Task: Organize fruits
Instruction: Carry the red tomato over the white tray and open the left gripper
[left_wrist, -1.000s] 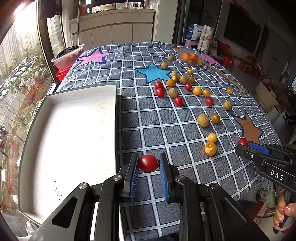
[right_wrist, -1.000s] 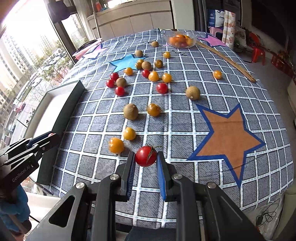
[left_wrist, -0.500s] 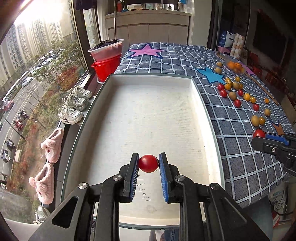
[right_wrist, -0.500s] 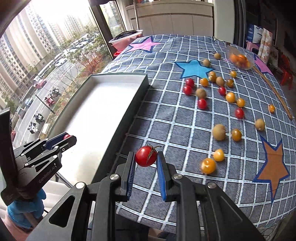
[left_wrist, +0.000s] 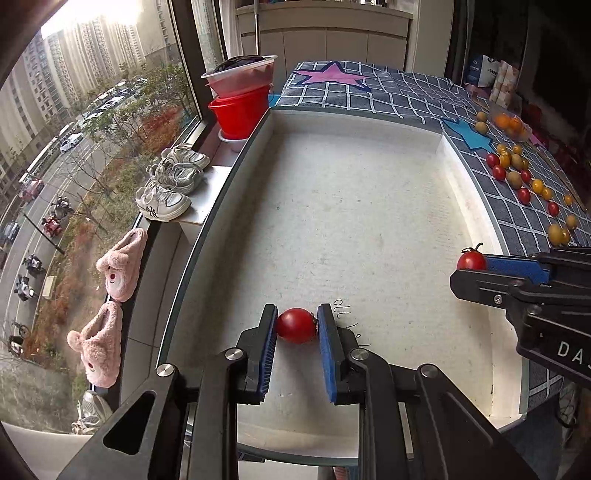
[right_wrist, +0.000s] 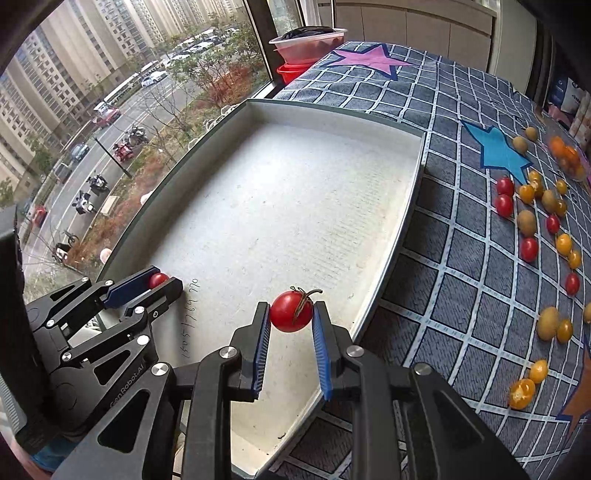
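Red tomatoes sit pinched in both grippers' fingers, left gripper (left_wrist: 297, 326) and right gripper (right_wrist: 291, 312); fruit undersides hidden.

Both grippers, left (left_wrist: 297, 328) and right (right_wrist: 291, 314), were black linkage frames with silver screws behind ribbed blue fingers (left_wrist: 327, 347). White lettering read "GenRobot.AI" on the left, "DA" on the right.

The left wrist view looks forward along its own left gripper (left_wrist: 297, 326), close above the near end of a white tray (left_wrist: 448, 177), facing 12 o'clock down its length. The right wrist view sits over the tray's (right_wrist: 415, 192) near right rim, facing 11 o'clock. Both share the tray, each other's gripper, and scattered fruit (right_wrist: 528, 221) at 2 o'clock.
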